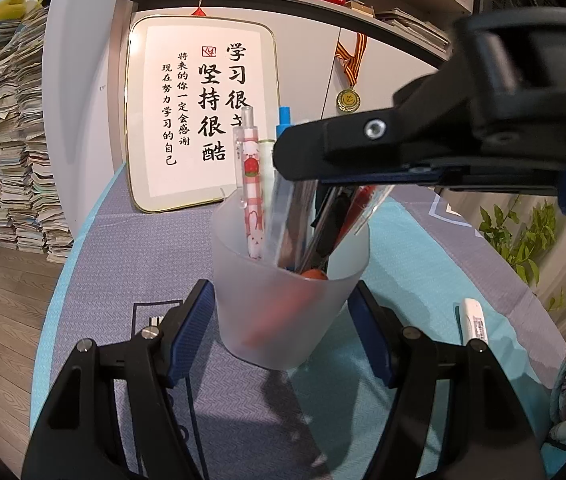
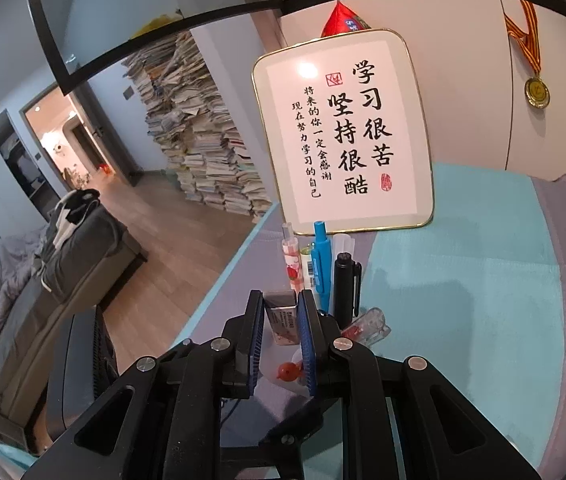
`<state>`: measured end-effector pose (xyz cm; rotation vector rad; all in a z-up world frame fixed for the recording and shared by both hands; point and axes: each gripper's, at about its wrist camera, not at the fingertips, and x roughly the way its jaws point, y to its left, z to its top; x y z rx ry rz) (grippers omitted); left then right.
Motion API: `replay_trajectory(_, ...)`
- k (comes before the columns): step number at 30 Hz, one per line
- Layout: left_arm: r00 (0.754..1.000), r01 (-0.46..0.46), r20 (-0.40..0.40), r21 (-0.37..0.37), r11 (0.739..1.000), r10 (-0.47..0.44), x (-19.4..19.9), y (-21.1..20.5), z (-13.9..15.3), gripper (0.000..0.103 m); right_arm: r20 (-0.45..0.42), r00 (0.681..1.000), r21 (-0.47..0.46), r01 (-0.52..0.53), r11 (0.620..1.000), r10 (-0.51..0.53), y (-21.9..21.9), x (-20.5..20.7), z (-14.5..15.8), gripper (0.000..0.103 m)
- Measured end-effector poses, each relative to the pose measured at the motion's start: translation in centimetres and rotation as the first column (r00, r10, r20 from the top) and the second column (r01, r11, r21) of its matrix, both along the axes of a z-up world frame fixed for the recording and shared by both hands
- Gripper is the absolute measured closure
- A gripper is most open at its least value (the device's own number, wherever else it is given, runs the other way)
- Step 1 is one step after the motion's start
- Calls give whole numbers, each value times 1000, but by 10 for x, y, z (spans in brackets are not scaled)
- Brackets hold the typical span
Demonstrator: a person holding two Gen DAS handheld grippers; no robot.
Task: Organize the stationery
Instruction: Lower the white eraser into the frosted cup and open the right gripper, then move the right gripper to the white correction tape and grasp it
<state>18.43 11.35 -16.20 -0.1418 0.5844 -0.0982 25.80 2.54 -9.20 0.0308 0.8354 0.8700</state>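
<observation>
Most pens are already stood in the frosted translucent plastic cup (image 1: pixel 289 276), clamped by left gripper (image 1: pixel 283 320) jaws mid-bench; a small grey-white eraser-like block (image 2: pixel 281 316) is pinched by right gripper (image 2: pixel 281 320) jaws above it; one white marker (image 1: pixel 475 320) is left toward the bench's right edge.

The right gripper (image 1: pixel 303 160) is crossing the left wrist view out of focus, covering the upper ends of several pens in the frosted cup (image 1: pixel 283 304) and the last characters of the framed calligraphy (image 1: pixel 199 120). The cup's wall is blurring the lower ends of the pens into red smears. A white pen (image 1: pixel 475 320) is lying partly behind a gripper link. In the right wrist view, small print on the grey-labelled item (image 2: pixel 283 320) between the pads is proving illegible, and its lower end is disappearing behind them.
</observation>
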Motion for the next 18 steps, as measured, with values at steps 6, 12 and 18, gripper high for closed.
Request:
replay_trajectory(6,1000,-2,-1,3,1000,2,0,0,0,35,-4,1000,19,23,1000,-23,-10,-1,4,71)
replay_trajectory(12,1000,-2,1,3,1000,2,-1,0,0,35,44,994,23,97,995,-98,-47,-14,18,63)
replay_trajectory(18,1000,-1,2,4,1000,1,-1,0,0,35,88,954,-152,297,943,-286,-104,-22,0,45)
